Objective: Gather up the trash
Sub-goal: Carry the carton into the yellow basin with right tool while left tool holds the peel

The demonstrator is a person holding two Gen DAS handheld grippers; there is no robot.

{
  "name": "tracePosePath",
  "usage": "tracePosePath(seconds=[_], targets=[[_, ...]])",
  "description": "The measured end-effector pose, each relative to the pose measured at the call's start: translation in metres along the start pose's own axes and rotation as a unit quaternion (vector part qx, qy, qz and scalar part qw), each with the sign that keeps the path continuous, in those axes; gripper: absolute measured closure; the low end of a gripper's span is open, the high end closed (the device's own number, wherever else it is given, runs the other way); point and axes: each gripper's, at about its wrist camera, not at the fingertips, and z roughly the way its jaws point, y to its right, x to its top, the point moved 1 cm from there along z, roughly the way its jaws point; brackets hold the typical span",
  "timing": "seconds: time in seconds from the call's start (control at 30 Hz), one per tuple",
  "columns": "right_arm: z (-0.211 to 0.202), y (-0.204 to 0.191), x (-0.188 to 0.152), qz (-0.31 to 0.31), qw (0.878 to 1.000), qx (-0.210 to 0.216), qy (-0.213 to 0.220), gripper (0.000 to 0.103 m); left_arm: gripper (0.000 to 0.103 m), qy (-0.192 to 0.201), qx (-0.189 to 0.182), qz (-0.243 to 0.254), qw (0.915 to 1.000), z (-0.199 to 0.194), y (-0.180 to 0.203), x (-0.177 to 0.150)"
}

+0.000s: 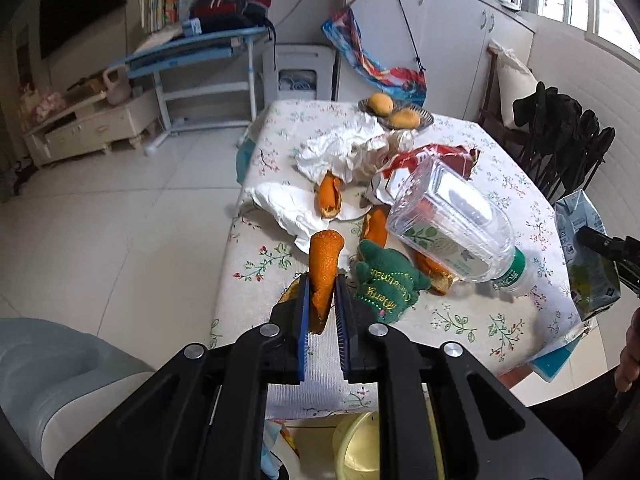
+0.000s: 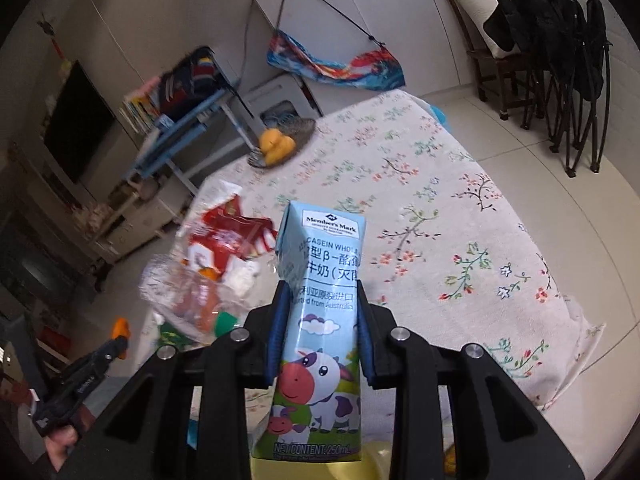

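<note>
I see a home living room, floral-clothed table [image 1: 460, 320], TV [image 1: 80, 4], child's desk [image 1: 188, 48] with books, white cabinets [image 1: 440, 20], folded chairs [image 2: 576, 60]

In the left wrist view a table [image 1: 460, 320] fills the middle, with bare floor to its left. At the table's far end sits a fruit basket [image 1: 424, 120]; crumpled paper [image 1: 344, 148] lies just in front of it, and a snack wrapper [image 1: 404, 172] lies right of the paper. A plastic bottle [image 1: 452, 228] lies on its side in front of the wrapper, over peel scraps [image 1: 376, 224]. A small knitted toy [image 1: 384, 284] lies left of the bottle's cap end. The left gripper [image 1: 323, 292] holds a strip of peel [image 1: 324, 276] at the near left edge. The right gripper [image 2: 320, 312] holds a milk carton [image 2: 316, 332] upright above the table's right side.
</note>
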Motion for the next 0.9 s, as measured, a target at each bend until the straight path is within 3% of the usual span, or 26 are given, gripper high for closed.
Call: tracePosePath(seconds=[0.37,0.63,0.9], targets=[[-0.025,-0.022,-0.036,-0.02,0.998,0.057,-0.002,0.072,0.091,0.024,0.002,0.007,0.9997,-0.021,0.009,-0.007],[-0.021,-0.05,-0.073,-0.08,0.994,0.065,-0.038,0.072,0.091,0.032,0.003,0.007,0.9995,-0.034,0.012,-0.017],[0.0,-0.066,-0.115,-0.137,0.984,0.053,-0.103,0.072,0.091,0.038,0.002,0.007,0.9992,-0.045,0.016,-0.026]])
